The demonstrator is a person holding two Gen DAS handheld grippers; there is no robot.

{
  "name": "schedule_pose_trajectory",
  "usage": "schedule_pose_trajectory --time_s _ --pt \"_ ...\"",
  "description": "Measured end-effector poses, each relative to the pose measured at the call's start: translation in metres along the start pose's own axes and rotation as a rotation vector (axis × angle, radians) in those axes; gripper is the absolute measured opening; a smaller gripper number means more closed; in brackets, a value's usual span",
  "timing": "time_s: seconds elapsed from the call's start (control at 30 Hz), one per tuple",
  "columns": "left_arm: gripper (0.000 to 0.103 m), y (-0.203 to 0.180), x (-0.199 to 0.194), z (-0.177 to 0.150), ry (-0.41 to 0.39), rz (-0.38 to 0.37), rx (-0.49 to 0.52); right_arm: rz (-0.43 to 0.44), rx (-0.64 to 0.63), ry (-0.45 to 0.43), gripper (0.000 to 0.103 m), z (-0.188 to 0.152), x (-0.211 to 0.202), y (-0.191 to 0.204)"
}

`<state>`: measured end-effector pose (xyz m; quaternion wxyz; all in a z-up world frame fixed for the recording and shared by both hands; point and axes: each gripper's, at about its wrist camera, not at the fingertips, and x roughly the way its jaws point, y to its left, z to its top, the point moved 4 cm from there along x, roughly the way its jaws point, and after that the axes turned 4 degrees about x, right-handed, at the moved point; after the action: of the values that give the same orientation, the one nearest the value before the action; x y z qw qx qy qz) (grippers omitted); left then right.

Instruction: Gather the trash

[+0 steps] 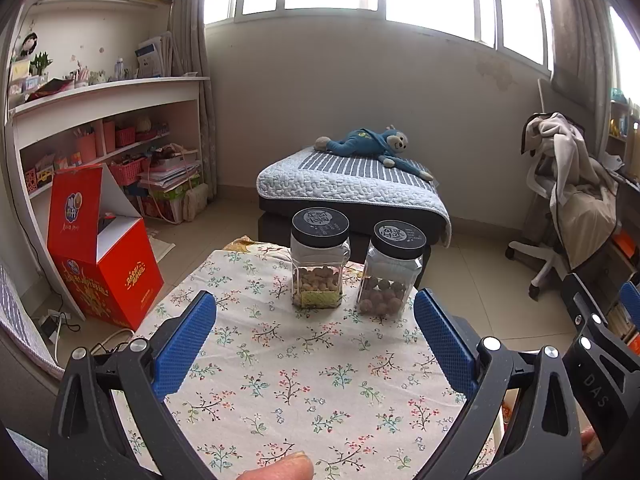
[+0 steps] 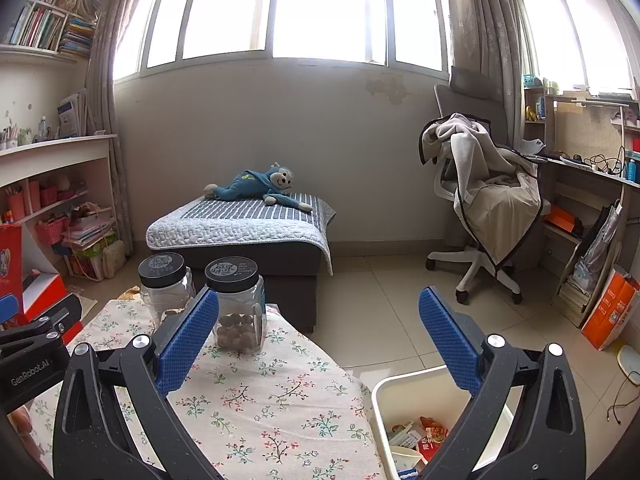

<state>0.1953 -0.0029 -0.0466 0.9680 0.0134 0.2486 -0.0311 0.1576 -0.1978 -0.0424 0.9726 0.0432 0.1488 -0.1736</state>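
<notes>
Hovering above the floral tabletop (image 1: 280, 380), the left gripper (image 1: 316, 344) is holding its blue fingers (image 1: 184, 344) spread wide with nothing between them, and the right gripper (image 2: 320, 340) is doing the same off the tabletop's right edge, its fingers (image 2: 450, 340) standing wide apart and empty. Beneath the right gripper a white bin (image 2: 400, 384) is sitting on the floor just beside the tabletop, and inside it wrappers and scraps (image 2: 420, 436) are lying in a loose heap, so the collected trash is resting below and slightly ahead of the right fingers, with the right hand plainly the nearer one. On the cloth itself no loose trash is showing in either view; only two lidded jars are standing at the far end, the left jar (image 1: 318, 260) with pale nuts and the right jar (image 1: 390, 270) with round brown ones, just beside each other and ahead of the left fingers. A fingertip (image 1: 280, 468) is peeking in at the bottom of the left view. Judging by the bare cloth and the filled bin, the task is looking nearly finished or finished; if any piece is remaining, it is lying outside these views, and the next reach would be turning on which side of the tabletop it is hiding.
</notes>
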Motion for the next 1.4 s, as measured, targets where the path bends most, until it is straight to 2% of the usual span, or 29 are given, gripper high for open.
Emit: schedule_pose_trajectory --time_s 1.27,1.33,1.4 --pt "0.096 -0.015 0.005 -0.007 0.01 0.0 0.019 -0.003 -0.006 0.014 0.096 -0.005 0.001 -0.017" --pt "0.095 -0.015 0.005 -0.007 0.008 0.001 0.017 -0.003 -0.008 0.017 0.096 -0.005 0.001 -0.018" --pt "0.081 -0.015 0.006 -0.007 0.016 -0.005 0.025 -0.004 -0.01 0.017 0.096 -0.005 0.0 -0.019"
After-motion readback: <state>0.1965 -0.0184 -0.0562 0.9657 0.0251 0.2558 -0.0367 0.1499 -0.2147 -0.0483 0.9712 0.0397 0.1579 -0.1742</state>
